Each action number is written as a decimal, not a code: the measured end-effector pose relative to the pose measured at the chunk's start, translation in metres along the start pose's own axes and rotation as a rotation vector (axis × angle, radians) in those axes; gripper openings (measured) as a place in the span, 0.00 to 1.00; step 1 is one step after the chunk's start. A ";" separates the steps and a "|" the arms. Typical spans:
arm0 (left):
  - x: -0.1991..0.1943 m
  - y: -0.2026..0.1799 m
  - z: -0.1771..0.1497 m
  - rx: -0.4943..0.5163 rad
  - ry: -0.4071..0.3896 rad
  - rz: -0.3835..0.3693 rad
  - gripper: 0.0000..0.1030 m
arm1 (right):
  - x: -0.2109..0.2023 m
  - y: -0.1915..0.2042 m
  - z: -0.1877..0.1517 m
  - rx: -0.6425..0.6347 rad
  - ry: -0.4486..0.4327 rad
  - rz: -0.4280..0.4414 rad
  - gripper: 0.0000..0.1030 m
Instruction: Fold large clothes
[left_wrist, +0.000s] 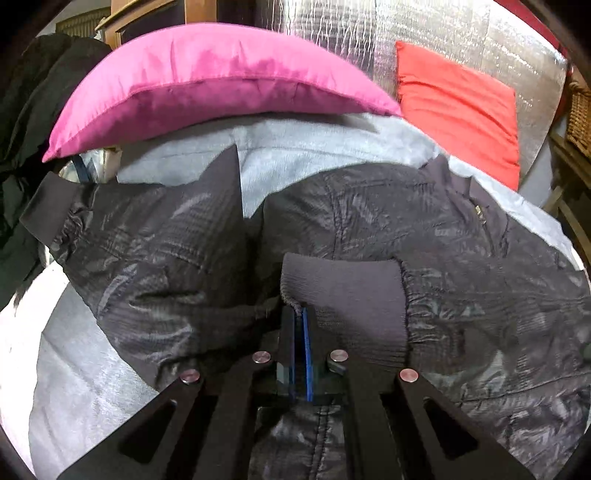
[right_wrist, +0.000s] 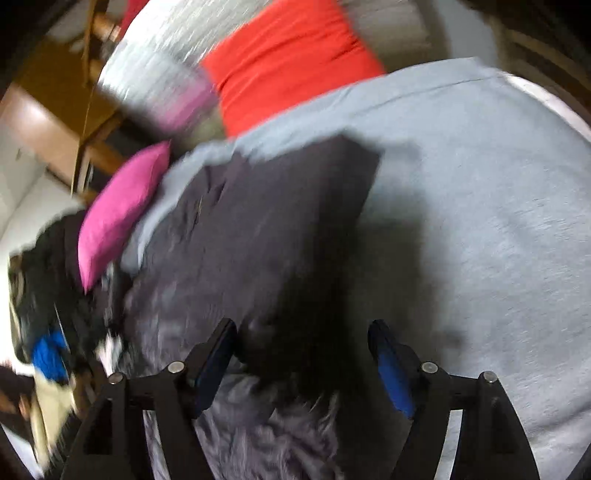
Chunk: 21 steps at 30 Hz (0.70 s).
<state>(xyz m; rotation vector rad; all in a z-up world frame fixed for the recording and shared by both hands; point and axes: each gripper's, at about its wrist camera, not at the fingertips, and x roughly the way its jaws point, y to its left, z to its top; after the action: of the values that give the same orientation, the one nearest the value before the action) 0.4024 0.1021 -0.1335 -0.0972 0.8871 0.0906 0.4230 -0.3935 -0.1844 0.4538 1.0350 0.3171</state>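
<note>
you are working over a bed covered by a light grey sheet (left_wrist: 303, 147), which fills the right wrist view (right_wrist: 480, 221) from the middle out to the right edge. the dark quilted jacket (left_wrist: 369, 229) lies spread directly on it, seen blurred from the right wrist (right_wrist: 251, 229). at the far end a pink pillow (left_wrist: 207, 85) rests on the sheet, its near edge just beyond the jacket. a red pillow (left_wrist: 458, 107) sits beside it to the right, leaning on a silvery padded backing (left_wrist: 369, 33). a heap of dark clothes (left_wrist: 29, 110) lies at the left side.
</note>
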 end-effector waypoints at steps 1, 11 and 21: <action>-0.007 -0.001 0.002 0.003 -0.017 -0.004 0.04 | 0.002 0.004 -0.001 -0.028 0.008 -0.009 0.29; 0.034 -0.020 -0.023 0.062 0.031 0.044 0.04 | 0.000 -0.011 -0.006 -0.031 -0.019 -0.111 0.27; 0.034 -0.020 -0.017 0.066 0.003 0.009 0.04 | -0.013 -0.060 0.043 0.279 -0.166 0.070 0.80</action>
<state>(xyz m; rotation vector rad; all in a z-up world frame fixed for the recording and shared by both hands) 0.4128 0.0814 -0.1698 -0.0312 0.8931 0.0697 0.4569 -0.4605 -0.1867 0.7562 0.9052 0.1936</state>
